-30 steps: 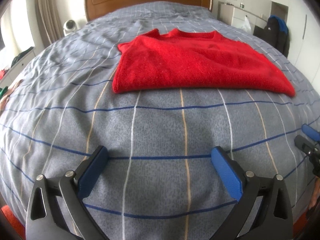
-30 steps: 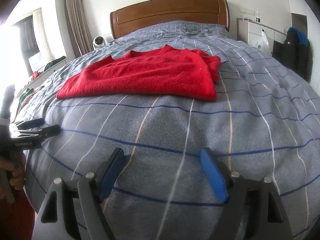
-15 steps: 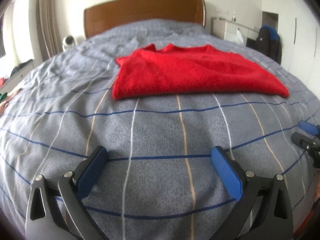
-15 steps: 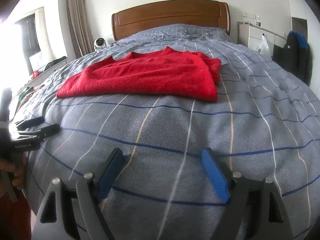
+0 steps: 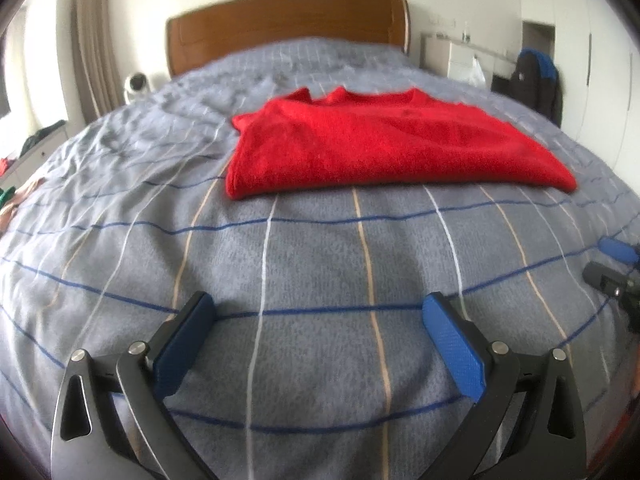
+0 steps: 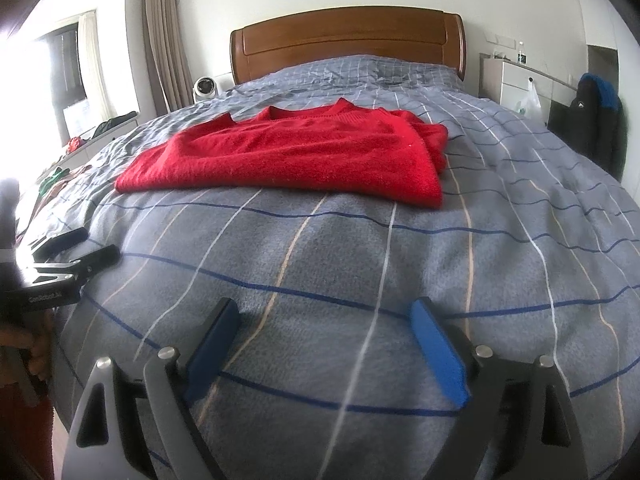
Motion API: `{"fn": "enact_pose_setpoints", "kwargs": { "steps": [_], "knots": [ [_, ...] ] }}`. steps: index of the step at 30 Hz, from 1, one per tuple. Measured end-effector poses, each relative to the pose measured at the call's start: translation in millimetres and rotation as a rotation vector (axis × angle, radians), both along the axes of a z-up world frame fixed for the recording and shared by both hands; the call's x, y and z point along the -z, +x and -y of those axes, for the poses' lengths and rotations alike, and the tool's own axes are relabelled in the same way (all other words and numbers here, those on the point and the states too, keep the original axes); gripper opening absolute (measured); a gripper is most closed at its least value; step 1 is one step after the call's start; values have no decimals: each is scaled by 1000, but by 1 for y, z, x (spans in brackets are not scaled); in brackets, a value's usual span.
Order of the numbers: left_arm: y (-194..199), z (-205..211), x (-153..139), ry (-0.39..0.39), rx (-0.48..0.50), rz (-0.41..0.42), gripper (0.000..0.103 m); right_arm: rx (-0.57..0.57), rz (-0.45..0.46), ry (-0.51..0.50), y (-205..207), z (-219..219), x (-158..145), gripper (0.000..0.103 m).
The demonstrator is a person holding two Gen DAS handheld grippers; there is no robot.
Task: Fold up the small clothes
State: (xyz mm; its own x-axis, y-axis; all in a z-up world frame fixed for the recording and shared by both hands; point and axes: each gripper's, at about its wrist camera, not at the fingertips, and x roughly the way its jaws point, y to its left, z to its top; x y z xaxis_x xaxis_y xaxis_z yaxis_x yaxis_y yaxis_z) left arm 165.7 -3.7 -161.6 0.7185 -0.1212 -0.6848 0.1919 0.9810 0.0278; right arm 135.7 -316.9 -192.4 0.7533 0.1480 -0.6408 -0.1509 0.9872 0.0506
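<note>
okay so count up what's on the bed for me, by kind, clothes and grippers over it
Red sweater, partly folded, on the bedspread: 1
Grippers over the near bedspread, nothing between their fingers: 2, the left gripper open and the right gripper with jaws opening
Total: 3

Grey checked bedspread [image 6: 500, 208], wooden headboard [image 6: 344, 40], small white fan [image 6: 205, 87], dark jacket [image 6: 596, 120] beside white cabinet [image 6: 516, 84].

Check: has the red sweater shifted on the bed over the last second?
No. In the right wrist view the red sweater lies on the same checked lines of the bedspread, equally far below the headboard.
</note>
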Motion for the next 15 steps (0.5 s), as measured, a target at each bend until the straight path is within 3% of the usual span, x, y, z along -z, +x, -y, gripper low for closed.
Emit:
{"fn": "enact_pose_setpoints", "kwargs": {
  "steps": [2,5,9,12,15],
  "knots": [
    [-4,-3,-9,-8,37,-45,102,3,-38,15,2,2,-13,87],
    [-19,-12,-27,-68,107,-63,102,10,4,134,11,25,-48,87],
    [-33,-20,-33,-109,145,-59,102,79,-20,263,74,75,-80,87],
    [-36,-32,-25,-138,104,-28,102,184,-151,345,145,115,-69,87],
    [-32,-46,-17,-171,54,-54,102,244,-250,457,188,132,-43,87]
  ]
}}
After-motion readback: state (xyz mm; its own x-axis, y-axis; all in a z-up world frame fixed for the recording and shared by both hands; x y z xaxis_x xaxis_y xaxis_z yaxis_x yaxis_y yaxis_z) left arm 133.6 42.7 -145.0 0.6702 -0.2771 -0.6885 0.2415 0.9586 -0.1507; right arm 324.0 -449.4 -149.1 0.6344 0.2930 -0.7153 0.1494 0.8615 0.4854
